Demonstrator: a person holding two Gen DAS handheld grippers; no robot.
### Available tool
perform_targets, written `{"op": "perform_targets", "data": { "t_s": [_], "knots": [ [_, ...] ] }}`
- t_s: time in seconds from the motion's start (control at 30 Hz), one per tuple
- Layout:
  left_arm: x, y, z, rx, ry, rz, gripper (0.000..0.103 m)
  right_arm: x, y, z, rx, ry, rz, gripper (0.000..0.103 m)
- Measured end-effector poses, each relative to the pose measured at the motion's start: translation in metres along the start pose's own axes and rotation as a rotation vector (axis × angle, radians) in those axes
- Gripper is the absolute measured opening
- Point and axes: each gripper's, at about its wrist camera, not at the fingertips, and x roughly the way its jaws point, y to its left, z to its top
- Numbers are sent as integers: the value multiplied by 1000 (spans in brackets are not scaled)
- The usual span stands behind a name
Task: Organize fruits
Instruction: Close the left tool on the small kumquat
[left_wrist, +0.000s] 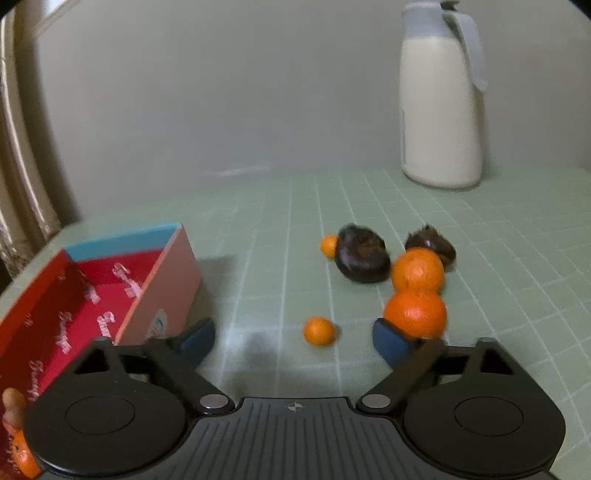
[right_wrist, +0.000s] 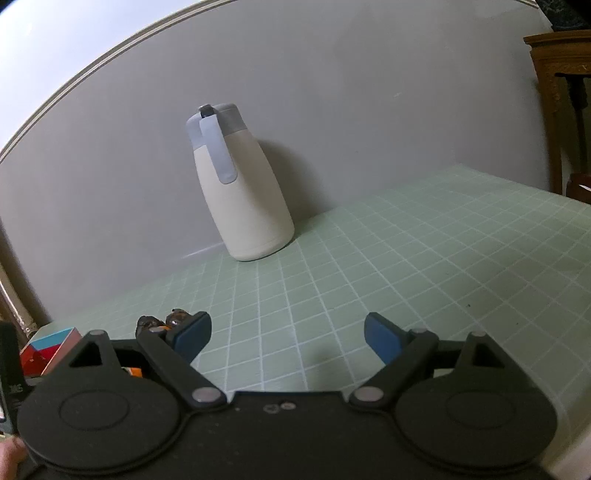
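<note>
**On the green tabletop, most of the fruit is not yet boxed**

Beside the wall, on the gridded green tabletop (left_wrist: 480, 236), the sorting looks barely begun. A red box (left_wrist: 103, 295) with a blue end panel sits open at the left, and from the left wrist view only something orange shows at its near corner, too cut off by the hand-held gripper body to name. Everything else lies loose to the right of the box: 2 larger oranges (left_wrist: 415, 314) touching each other, 2 dark round fruits (left_wrist: 364, 258) just behind them, and 2 small oranges (left_wrist: 318, 331), 1 near the front and 1 tucked against a dark fruit.

The left hand-held gripper (left_wrist: 293, 334) is spread wide and grips nothing. The nearer small orange sits between its blue fingertips, and the nearest large orange overlaps the tip of its right finger; I cannot tell whether they touch. My guess is that 1 of these 2 is the next pick.

The right hand-held gripper (right_wrist: 288, 338) is also wide open and empty, over bare grid, facing a cream jug (right_wrist: 240, 192) that stands against the wall, well apart from the fruit.

By my count 6 fruits are left to go into the box.
</note>
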Motion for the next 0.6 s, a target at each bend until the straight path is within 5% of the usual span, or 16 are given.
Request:
{"op": "perform_targets", "data": {
  "t_s": [0.17, 0.27, 0.37, 0.43, 0.6],
  "knots": [
    [6, -2, 2, -7, 8, -8, 87, 0, -3, 1, 12, 4, 4, 90],
    [12, -1, 1, -20, 46, -48, 56, 0, -3, 1, 17, 10, 7, 90],
    [12, 0, -1, -31, 47, -73, 44, 0, -4, 1, 22, 7, 6, 90],
    [10, 0, -3, -37, 46, -85, 20, 0, -5, 2, 28, 6, 5, 90],
    [7, 2, -5, -39, 43, -85, 18, 1, -5, 1, 33, 9, 7, 90]
  ]
}}
